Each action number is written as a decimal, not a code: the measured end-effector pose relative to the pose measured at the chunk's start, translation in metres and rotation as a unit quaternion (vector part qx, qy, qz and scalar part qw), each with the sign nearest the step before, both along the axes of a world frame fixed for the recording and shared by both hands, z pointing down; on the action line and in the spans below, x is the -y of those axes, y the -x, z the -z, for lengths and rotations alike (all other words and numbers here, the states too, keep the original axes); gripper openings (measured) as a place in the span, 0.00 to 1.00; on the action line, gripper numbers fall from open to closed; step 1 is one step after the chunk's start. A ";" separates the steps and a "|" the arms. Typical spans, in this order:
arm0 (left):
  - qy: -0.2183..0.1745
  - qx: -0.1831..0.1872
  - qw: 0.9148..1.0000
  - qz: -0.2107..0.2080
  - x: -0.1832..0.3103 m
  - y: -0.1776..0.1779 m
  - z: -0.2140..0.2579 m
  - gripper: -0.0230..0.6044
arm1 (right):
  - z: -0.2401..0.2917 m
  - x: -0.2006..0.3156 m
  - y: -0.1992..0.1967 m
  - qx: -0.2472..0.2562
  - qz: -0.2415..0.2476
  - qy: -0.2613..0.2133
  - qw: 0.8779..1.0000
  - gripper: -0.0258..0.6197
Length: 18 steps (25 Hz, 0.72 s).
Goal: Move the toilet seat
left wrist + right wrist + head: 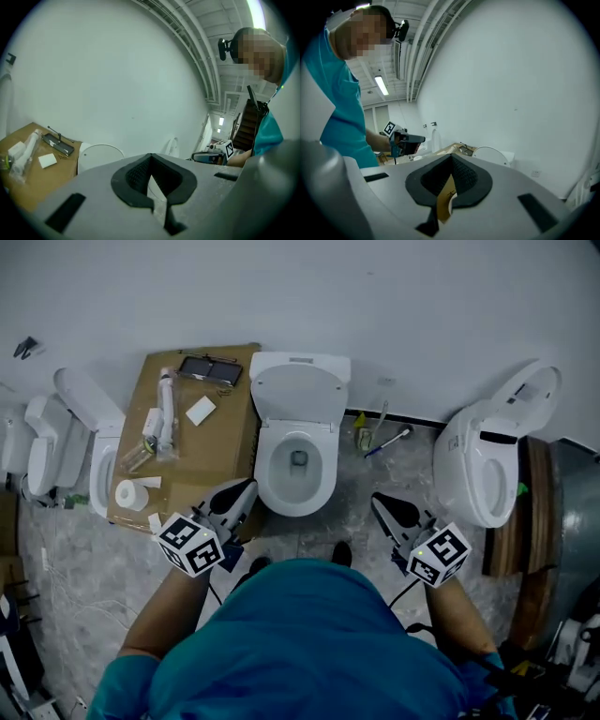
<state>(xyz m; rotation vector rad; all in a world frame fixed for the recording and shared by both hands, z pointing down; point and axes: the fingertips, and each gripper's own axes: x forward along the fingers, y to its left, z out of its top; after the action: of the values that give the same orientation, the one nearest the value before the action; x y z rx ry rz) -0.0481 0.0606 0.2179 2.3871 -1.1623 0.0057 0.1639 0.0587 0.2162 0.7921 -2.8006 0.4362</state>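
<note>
A white wall and grey marbled floor frame a showroom-like row of toilets, with one open toilet bowl at the centre and a person in a teal top standing at its front. The toilet seat stands raised at the far end of the bowl, leaning back against the tank. Whether seat and lid are one stacked pair cannot be told from here.

The left gripper sits just beside the bowl's front-left rim, jaws pressed together on nothing. The right gripper hangs off the bowl's front-right, clearly apart from the rim, its jaws likewise closed and empty. Both point past the bowl toward the wall, so the seat lies ahead of and between them, across the bowl's full length. Its long axis runs from the person to the tank, hinged at the tank end.

The left gripper looks the nearer of the two. Either would likely need to spread its jaws and reach over the bowl to take the seat's top edge. A cardboard box of loose fittings flanks the bowl's left side.
</note>
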 end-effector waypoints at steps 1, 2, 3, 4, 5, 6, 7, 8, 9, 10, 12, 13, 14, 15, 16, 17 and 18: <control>0.005 -0.001 1.000 0.013 0.005 -0.010 -0.003 0.01 | -0.006 0.005 -0.009 -0.008 0.018 0.000 1.000 0.02; 0.009 0.000 1.000 0.024 0.011 -0.019 -0.005 0.01 | -0.013 0.011 -0.017 -0.016 0.033 0.001 0.999 0.02; 0.013 0.003 0.999 0.032 0.015 -0.027 -0.008 0.01 | -0.020 0.017 -0.024 -0.023 0.045 0.004 0.999 0.02; 0.017 0.006 0.999 0.037 0.019 -0.034 -0.011 0.01 | -0.027 0.023 -0.030 -0.031 0.054 0.006 0.998 0.02; 0.021 0.010 0.999 0.039 0.022 -0.041 -0.015 0.01 | -0.034 0.028 -0.035 -0.037 0.062 0.008 0.997 0.02; 0.025 0.013 0.999 0.038 0.024 -0.046 -0.018 0.01 | -0.040 0.032 -0.036 -0.043 0.070 0.009 0.997 0.02; 0.029 0.015 0.999 0.037 0.025 -0.049 -0.023 0.01 | -0.047 0.035 -0.035 -0.048 0.077 0.011 0.996 0.02; 0.033 0.017 0.999 0.035 0.026 -0.050 -0.028 0.01 | -0.053 0.037 -0.032 -0.052 0.085 0.013 0.995 0.02; 0.037 0.019 0.999 0.031 0.027 -0.049 -0.033 0.01 | -0.060 0.039 -0.026 -0.055 0.092 0.015 0.994 0.02; 0.040 0.020 0.999 0.027 0.028 -0.047 -0.039 0.01 | -0.066 0.040 -0.019 -0.057 0.098 0.016 0.993 0.02; 0.049 0.021 0.998 0.016 0.030 -0.038 -0.052 0.01 | -0.079 0.040 0.000 -0.064 0.111 0.015 0.992 0.02; 0.054 0.021 0.998 0.008 0.031 -0.034 -0.060 0.01 | -0.086 0.039 0.011 -0.070 0.118 0.012 0.991 0.02; 0.061 0.021 0.998 0.001 0.032 -0.029 -0.068 0.01 | -0.095 0.039 0.021 -0.078 0.122 0.008 0.989 0.02; 0.070 0.021 0.997 -0.007 0.032 -0.025 -0.076 0.01 | -0.105 0.039 0.029 -0.089 0.124 0.004 0.988 0.02; 0.080 0.020 0.996 -0.013 0.032 -0.021 -0.086 0.01 | -0.116 0.040 0.038 -0.100 0.125 0.002 0.987 0.02; 0.091 0.021 0.995 -0.020 0.031 -0.018 -0.097 0.01 | -0.127 0.041 0.046 -0.108 0.124 0.001 0.986 0.02; 0.100 0.023 0.994 -0.026 0.029 -0.016 -0.109 0.01 | -0.137 0.041 0.054 -0.112 0.125 0.002 0.986 0.02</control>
<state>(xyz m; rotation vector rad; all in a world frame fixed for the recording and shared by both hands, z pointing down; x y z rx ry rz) -0.0320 0.0317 0.3272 2.2486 -1.0672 0.1867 0.1098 0.0175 0.3530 0.4478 -2.6381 0.2904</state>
